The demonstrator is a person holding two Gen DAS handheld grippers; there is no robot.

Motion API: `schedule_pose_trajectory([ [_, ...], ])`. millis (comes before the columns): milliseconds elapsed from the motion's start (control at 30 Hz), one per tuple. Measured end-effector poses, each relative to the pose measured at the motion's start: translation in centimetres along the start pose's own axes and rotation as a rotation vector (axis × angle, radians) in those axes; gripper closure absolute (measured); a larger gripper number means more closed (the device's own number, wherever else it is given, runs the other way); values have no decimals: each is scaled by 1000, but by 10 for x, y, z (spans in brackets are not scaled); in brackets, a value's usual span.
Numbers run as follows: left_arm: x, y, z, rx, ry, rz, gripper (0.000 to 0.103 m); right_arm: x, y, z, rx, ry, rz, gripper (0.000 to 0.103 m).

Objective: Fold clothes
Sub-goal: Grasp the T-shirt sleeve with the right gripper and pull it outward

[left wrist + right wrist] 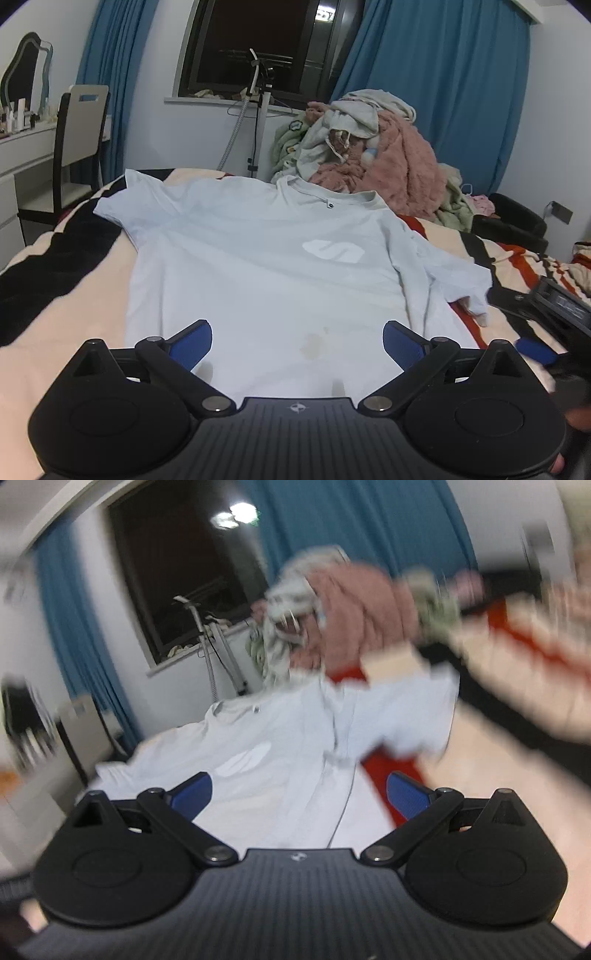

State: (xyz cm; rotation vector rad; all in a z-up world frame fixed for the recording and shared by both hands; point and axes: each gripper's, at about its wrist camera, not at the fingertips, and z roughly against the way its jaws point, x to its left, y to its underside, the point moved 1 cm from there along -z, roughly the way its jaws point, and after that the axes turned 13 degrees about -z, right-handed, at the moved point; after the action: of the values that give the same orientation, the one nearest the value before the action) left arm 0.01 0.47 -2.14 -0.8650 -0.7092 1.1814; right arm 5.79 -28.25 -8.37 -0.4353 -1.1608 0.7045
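A pale blue T-shirt (258, 266) lies spread face up on the bed, collar toward the far end, a white logo on its chest. Its right sleeve is rumpled. My left gripper (297, 343) is open and empty, just above the shirt's bottom hem. My right gripper (299, 794) is open and empty, over the shirt's right side (288, 753) near the side seam; that view is blurred by motion. The right gripper also shows in the left wrist view (546, 314) at the right edge.
The bed has a striped cream, black and red blanket (55, 280). A pile of pink, white and green clothes (369, 147) sits at the far end. A chair (79, 136) and white dresser stand at left. A garment steamer stand (258, 110) is by the window.
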Motion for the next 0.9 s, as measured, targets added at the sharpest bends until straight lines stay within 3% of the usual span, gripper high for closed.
schedule_pose_trajectory([
  [233, 2, 7, -10, 17, -11, 62, 3, -65, -16, -64, 66, -24, -333, 0],
  [500, 8, 9, -32, 5, 26, 169, 2, -86, -30, -127, -70, -47, -397, 3],
  [733, 10, 15, -59, 4, 12, 121, 2, -99, -73, -192, -187, 39, -415, 4],
  [767, 10, 17, -64, 13, 15, 119, 2, -99, -82, -201, -194, 64, -395, 12],
  [800, 9, 18, -70, 22, 21, 117, 2, -101, -92, -211, -185, 97, -373, 35],
  [833, 9, 20, -75, 31, 23, 114, 2, -103, -103, -220, -172, 131, -350, 49],
  [867, 8, 21, -80, 38, 20, 107, 2, -105, -114, -230, -159, 165, -328, 82],
  [900, 7, 22, -85, 39, 15, 96, 2, -106, -126, -237, -139, 191, -294, 94],
])
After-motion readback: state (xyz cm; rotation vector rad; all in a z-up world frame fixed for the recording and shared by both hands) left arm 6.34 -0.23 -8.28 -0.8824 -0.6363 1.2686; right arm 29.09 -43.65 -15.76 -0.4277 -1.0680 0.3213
